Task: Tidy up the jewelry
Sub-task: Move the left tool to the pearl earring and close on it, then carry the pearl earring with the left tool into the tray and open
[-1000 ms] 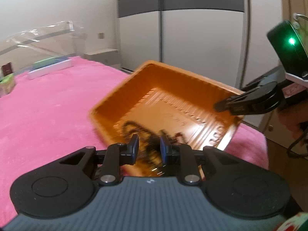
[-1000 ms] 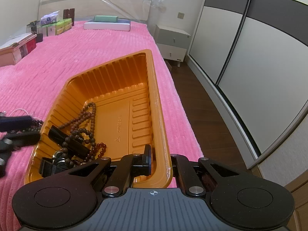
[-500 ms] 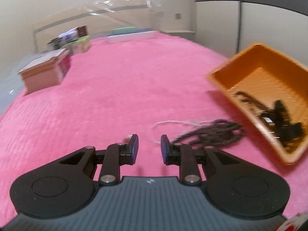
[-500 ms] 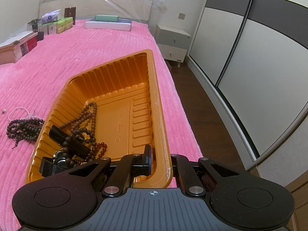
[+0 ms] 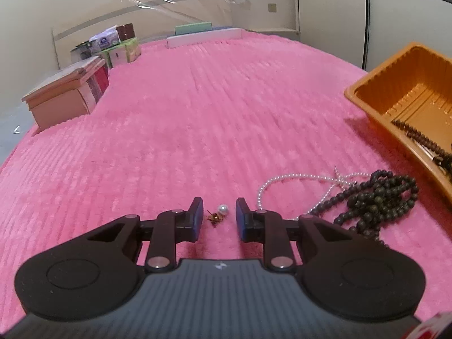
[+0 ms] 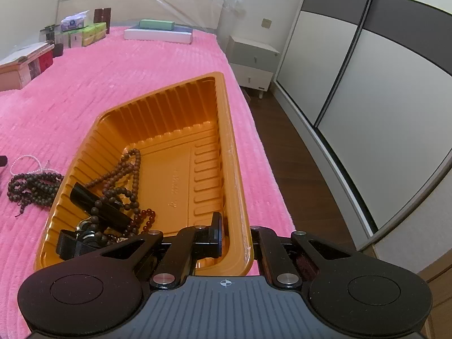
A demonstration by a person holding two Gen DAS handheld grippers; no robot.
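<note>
My left gripper (image 5: 217,212) is open and low over the pink bedspread, its jaws on either side of a small pearl earring (image 5: 219,212). A white pearl strand (image 5: 299,182) and a dark bead necklace (image 5: 375,200) lie just to its right; both show in the right wrist view, the strand (image 6: 26,163) and the necklace (image 6: 34,188). My right gripper (image 6: 236,237) is shut on the near rim of the orange tray (image 6: 234,175), which holds brown bead strings (image 6: 121,178) and black items (image 6: 96,203). The tray's corner shows in the left wrist view (image 5: 375,101).
Cardboard boxes (image 5: 67,90) and small packs (image 5: 118,48) stand at the bed's far left. A white and green box (image 6: 158,31) lies at the headboard. The bed edge, a nightstand (image 6: 251,62) and wardrobe doors (image 6: 367,79) are to the right.
My left gripper has swung away from the tray, leftward and down to the bedspread, and now straddles the pearl earring. The right gripper and tray have not moved.
</note>
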